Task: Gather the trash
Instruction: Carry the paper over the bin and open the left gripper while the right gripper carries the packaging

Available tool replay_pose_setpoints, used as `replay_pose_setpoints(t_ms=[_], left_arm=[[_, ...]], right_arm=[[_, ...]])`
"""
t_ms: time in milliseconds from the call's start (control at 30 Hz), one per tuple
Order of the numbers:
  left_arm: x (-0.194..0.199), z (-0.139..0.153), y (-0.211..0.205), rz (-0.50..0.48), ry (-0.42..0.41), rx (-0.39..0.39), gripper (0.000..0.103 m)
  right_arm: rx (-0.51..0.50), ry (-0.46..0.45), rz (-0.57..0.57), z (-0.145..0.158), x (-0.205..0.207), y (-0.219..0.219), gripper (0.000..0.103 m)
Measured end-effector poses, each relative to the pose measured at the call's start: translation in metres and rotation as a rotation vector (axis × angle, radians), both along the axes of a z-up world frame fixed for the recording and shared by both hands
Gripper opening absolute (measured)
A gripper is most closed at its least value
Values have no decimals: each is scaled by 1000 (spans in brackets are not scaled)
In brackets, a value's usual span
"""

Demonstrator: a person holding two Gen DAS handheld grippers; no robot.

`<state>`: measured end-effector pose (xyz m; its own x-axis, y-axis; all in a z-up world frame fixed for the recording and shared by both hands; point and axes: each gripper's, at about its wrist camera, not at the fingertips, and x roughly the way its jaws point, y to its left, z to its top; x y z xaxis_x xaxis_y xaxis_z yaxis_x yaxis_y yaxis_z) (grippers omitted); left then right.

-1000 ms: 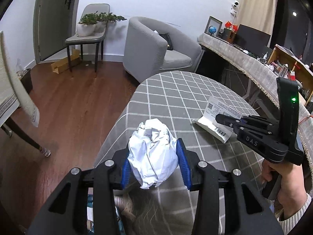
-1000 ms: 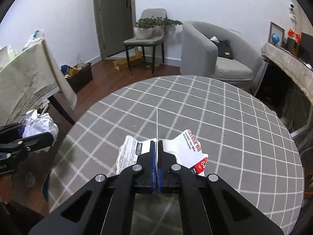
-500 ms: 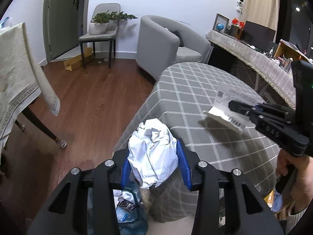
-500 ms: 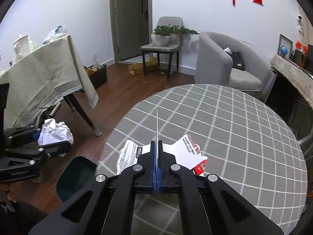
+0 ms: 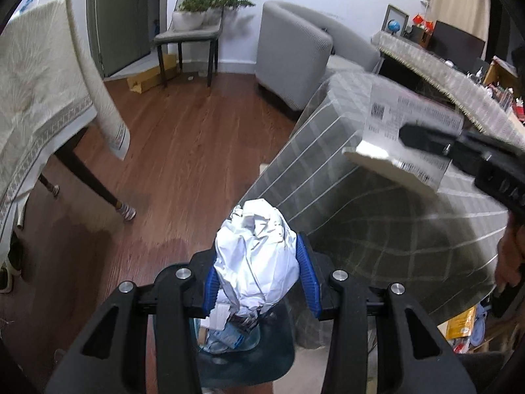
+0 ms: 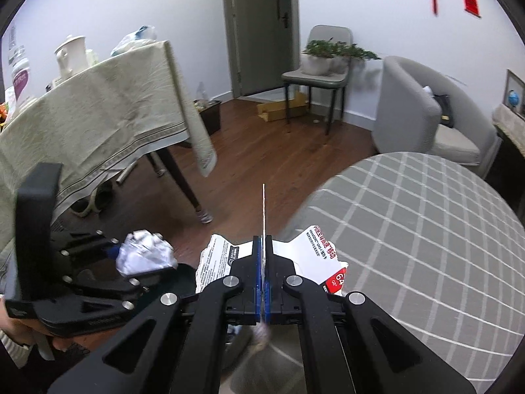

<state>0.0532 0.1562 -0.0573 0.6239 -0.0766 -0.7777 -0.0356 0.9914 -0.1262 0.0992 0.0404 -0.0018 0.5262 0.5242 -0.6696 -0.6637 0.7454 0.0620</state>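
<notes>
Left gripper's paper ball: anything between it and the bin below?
Nothing visible. The crumpled paper ball, clamped in the left gripper, hangs over the open trash bin; only trash already inside lies underneath.

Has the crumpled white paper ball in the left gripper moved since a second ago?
Yes. The crumpled white paper ball has left the grey checked tablecloth and now hangs over the dark trash bin on the floor.
</notes>
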Motion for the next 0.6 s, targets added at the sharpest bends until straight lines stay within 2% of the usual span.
replay_pose_setpoints(t_ms=[133,233,600], left_arm=[[-1,-26,17,18,73,-1,45],[-2,-43,28,27,122,-37,45],[-12,-125,44,24,338,-41,46]], right_arm=[[1,23,31,-7,-3,20,1],[4,37,49,-10,-4,29,1],[-20,117,118,-37,-9,73,1]])
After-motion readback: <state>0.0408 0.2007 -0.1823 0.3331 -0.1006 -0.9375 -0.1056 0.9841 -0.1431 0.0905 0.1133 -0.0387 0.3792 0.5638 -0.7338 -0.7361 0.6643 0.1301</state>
